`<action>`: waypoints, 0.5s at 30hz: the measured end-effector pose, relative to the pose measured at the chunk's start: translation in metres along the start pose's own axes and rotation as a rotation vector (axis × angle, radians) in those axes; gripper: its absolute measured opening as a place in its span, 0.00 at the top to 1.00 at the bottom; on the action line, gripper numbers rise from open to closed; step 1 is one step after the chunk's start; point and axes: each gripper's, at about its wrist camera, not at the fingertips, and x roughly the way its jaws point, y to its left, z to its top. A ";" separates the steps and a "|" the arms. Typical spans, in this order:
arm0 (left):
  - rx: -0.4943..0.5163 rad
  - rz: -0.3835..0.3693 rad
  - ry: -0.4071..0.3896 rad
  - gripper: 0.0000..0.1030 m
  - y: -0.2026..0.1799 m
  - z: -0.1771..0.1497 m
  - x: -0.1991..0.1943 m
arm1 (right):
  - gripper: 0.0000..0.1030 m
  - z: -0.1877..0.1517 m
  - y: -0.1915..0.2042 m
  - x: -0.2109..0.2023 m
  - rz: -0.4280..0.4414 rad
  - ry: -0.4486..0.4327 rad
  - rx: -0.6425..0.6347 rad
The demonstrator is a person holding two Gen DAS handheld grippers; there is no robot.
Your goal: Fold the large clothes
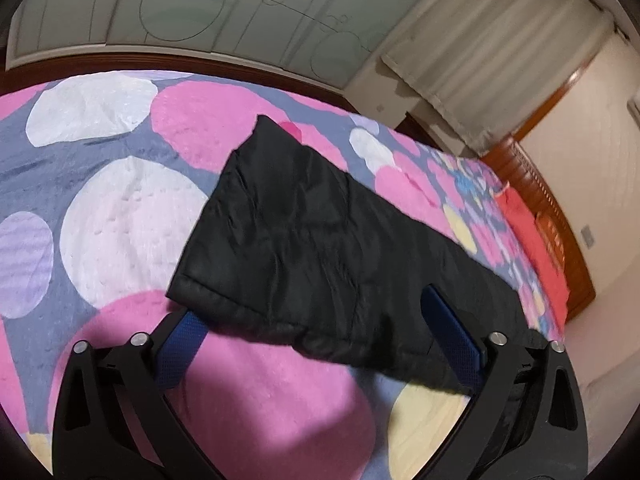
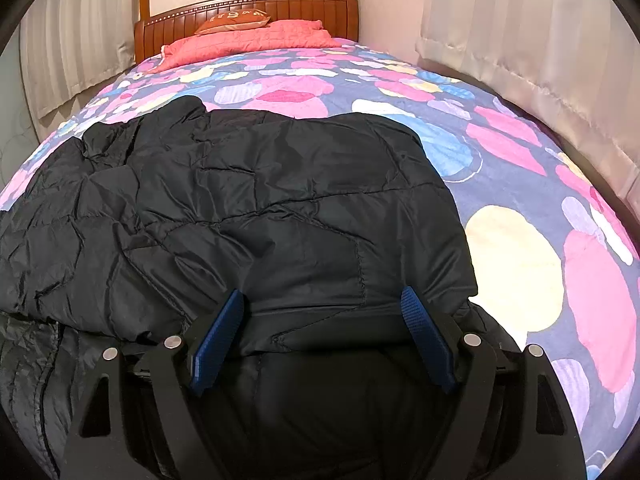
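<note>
A black quilted puffer jacket (image 2: pixel 248 208) lies on the bed, partly folded over itself. In the left wrist view its sleeve (image 1: pixel 296 236) stretches away across the bedspread, cuff at the far end. My left gripper (image 1: pixel 316 316) is open, its blue pads wide apart, with the sleeve's near edge draped across the gap; the left pad (image 1: pixel 182 334) is partly under the fabric. My right gripper (image 2: pixel 324 316) is open, its blue pads (image 2: pixel 218 338) on either side of a folded jacket edge, not closed on it.
The bed has a spotted pink, white and blue bedspread (image 1: pixel 120 216). A red pillow (image 2: pixel 256 38) and a wooden headboard (image 2: pixel 248 10) are at the far end. Curtains (image 2: pixel 532 52) hang close along the bed's right side. A patterned wall (image 1: pixel 180 8) lies beyond the left gripper.
</note>
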 end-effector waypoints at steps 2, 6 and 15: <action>0.001 0.028 -0.007 0.29 0.002 0.001 -0.001 | 0.22 0.000 -0.001 0.000 -0.001 -0.001 -0.001; 0.016 0.051 -0.021 0.63 0.007 0.005 -0.004 | 0.22 0.000 0.000 0.000 0.000 0.000 -0.001; 0.120 -0.003 -0.047 0.91 -0.019 0.009 -0.022 | 0.22 0.000 0.000 0.000 -0.002 -0.002 -0.001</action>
